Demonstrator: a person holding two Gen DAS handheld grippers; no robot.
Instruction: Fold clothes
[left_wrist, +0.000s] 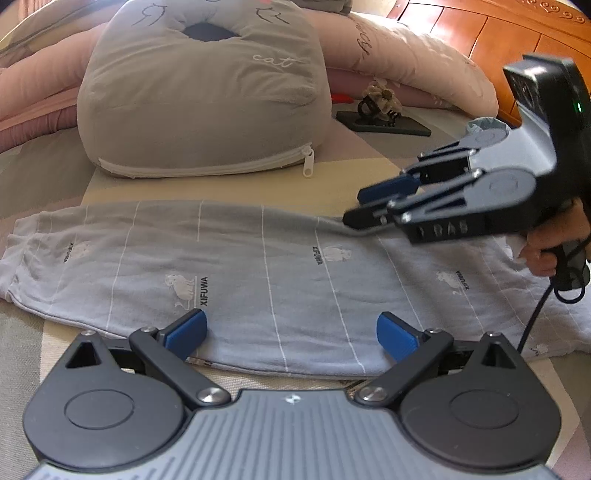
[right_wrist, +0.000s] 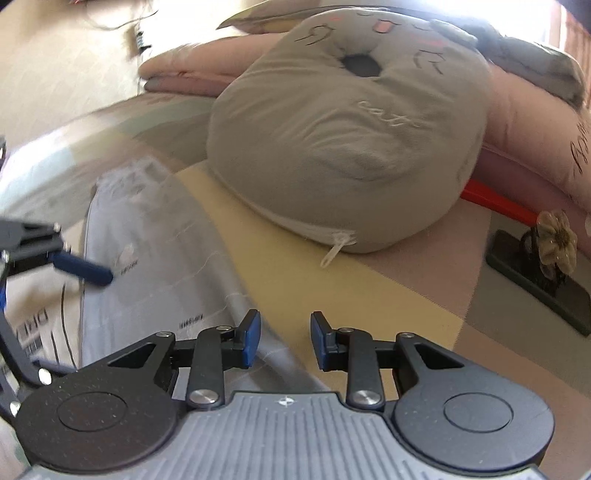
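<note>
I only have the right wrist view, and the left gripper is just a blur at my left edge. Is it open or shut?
Observer: Open. The left wrist view shows the left gripper with its jaws spread wide over the near edge of the grey-blue garment, gripping nothing.
Operator: How does the garment lie overall?
Observer: It lies flat as a long band, left to right across the bed, in front of the grey cat pillow.
Operator: Where are my tips on it?
Observer: The right gripper is at the garment's far edge, toward its right part. I cannot tell whether it touches.
</note>
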